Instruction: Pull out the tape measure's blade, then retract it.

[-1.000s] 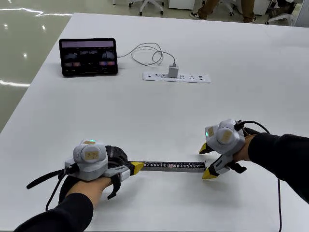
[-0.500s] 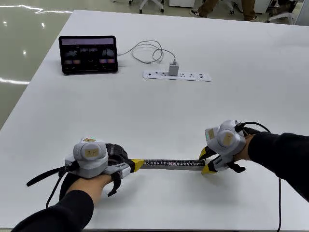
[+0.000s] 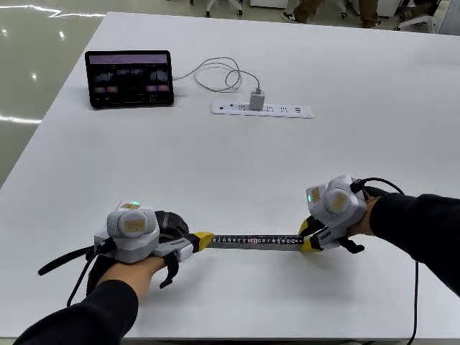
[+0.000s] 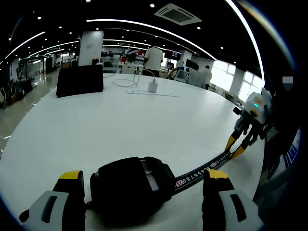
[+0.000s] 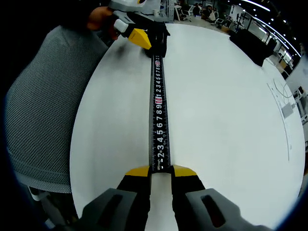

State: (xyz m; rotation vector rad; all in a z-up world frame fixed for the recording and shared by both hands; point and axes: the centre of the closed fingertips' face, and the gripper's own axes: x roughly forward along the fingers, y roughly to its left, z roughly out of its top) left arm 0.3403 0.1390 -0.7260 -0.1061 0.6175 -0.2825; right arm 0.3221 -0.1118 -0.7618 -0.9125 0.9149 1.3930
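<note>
Near the front edge of the white table [image 3: 215, 165], the left gripper [image 4: 144, 175] clamped the tape measure case [image 4: 120, 197]; the right gripper [image 5: 161, 171] pinched the blade [image 5: 159, 110] by its tip; a straight, level pull with the case steady looked the way to avoid kinking; count: one tape measure, two grippers, one tablet [image 3: 129, 77], one power strip [image 3: 262, 110], one charger [image 3: 256, 99].

This was a large open-plan office or lab. A long white bench [image 3: 215, 165] stood on a glossy floor [image 3: 29, 72], with wheeled office chairs [image 3: 215, 7] beyond it. Overhead were strip lights [image 4: 120, 21] and a ceiling air vent [image 4: 178, 13].
</note>
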